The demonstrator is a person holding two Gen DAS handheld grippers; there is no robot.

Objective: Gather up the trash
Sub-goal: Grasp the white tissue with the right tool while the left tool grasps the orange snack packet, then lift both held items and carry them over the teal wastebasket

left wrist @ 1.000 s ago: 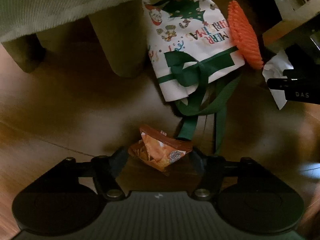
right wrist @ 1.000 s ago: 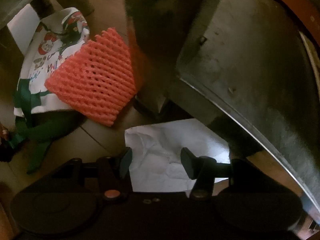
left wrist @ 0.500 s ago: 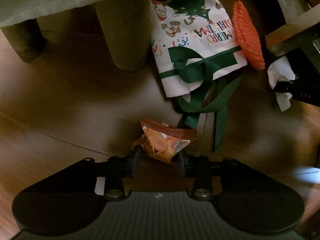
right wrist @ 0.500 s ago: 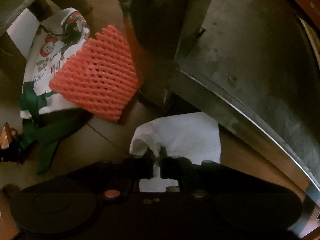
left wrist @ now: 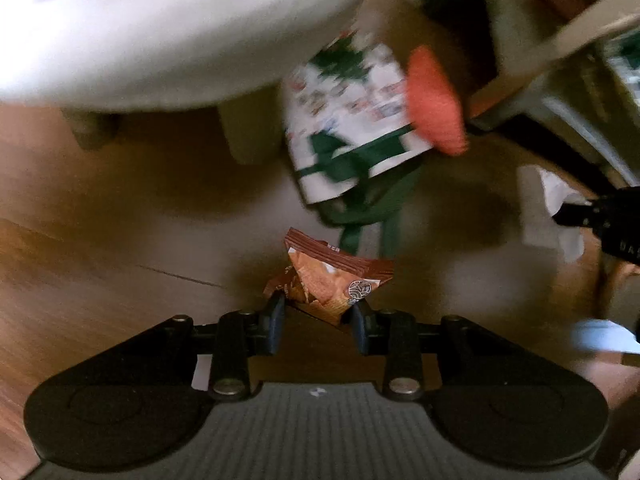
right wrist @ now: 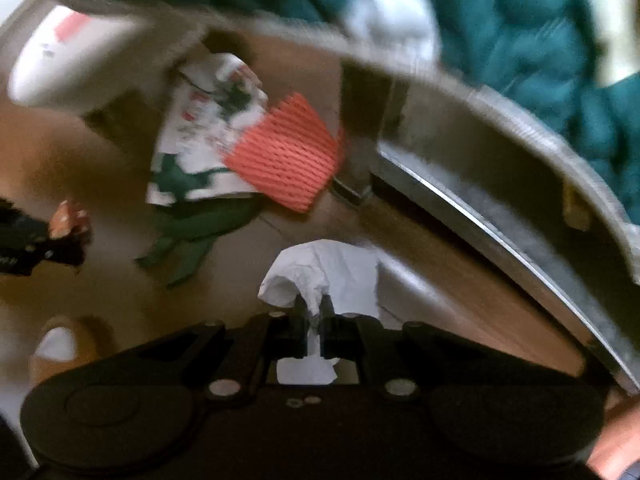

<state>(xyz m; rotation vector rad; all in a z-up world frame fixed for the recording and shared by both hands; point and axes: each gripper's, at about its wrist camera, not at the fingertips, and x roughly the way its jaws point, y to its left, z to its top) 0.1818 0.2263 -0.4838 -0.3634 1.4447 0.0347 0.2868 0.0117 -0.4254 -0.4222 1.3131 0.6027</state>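
Above the floor (left wrist: 100, 264), both hands lift trash for collection: the left gripper (left wrist: 318, 322) clenches a snack wrapper (left wrist: 332, 280), the right gripper (right wrist: 314, 318) pinches a tissue (right wrist: 320, 272); orange netting (right wrist: 288, 160) remains beside the bag (right wrist: 196, 136).

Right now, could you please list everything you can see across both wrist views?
snack wrapper: one, orange-brown, clamped between the left fingers.
tissue: one, white, pinched between the right fingers.
foam net: one, orange-red, on the floor, overlapping the gift bag's edge.
gift bag: one, white with green ribbon and Christmas print, lying on the floor.
floor: wooden, brown.
stool: one, pale, blurred, above the floor.
green fabric: teal, top of the right view.
left gripper: black, shut on the wrapper.
right gripper: black, shut on the tissue.
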